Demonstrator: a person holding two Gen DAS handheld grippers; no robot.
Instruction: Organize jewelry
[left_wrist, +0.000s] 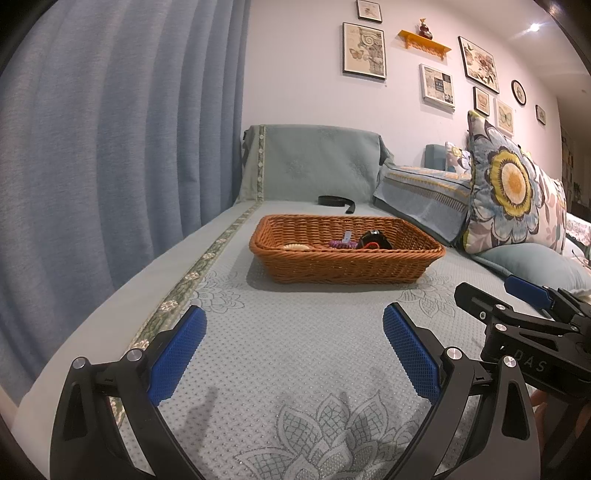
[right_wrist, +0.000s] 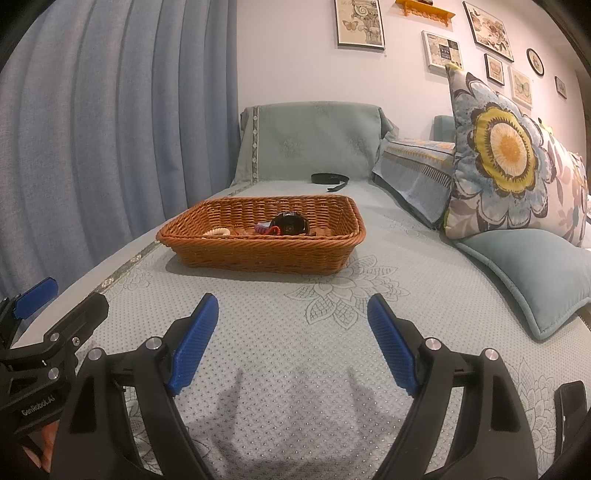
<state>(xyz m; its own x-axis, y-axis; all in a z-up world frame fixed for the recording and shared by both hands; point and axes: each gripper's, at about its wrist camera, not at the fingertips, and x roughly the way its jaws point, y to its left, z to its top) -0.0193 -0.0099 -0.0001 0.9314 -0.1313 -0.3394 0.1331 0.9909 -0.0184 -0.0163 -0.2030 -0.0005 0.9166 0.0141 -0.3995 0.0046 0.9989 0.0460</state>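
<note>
A brown wicker basket (left_wrist: 347, 264) stands on the pale green sofa cover, ahead of both grippers; it also shows in the right wrist view (right_wrist: 258, 251). Inside it lie a black watch (left_wrist: 375, 238) (right_wrist: 290, 223), a purple piece (left_wrist: 338, 243), a red cord (right_wrist: 275, 230) and a pale beaded bracelet (left_wrist: 295, 247) (right_wrist: 216, 232). My left gripper (left_wrist: 293, 325) is open and empty, low over the cover. My right gripper (right_wrist: 291, 314) is open and empty beside it, and shows at the right of the left wrist view (left_wrist: 491, 291).
A black strap (left_wrist: 336, 202) (right_wrist: 330, 180) lies on the cover behind the basket. Floral and teal cushions (right_wrist: 517, 158) line the right side. A blue curtain (left_wrist: 110, 147) hangs on the left. A dark flat object (right_wrist: 570, 417) sits at the lower right.
</note>
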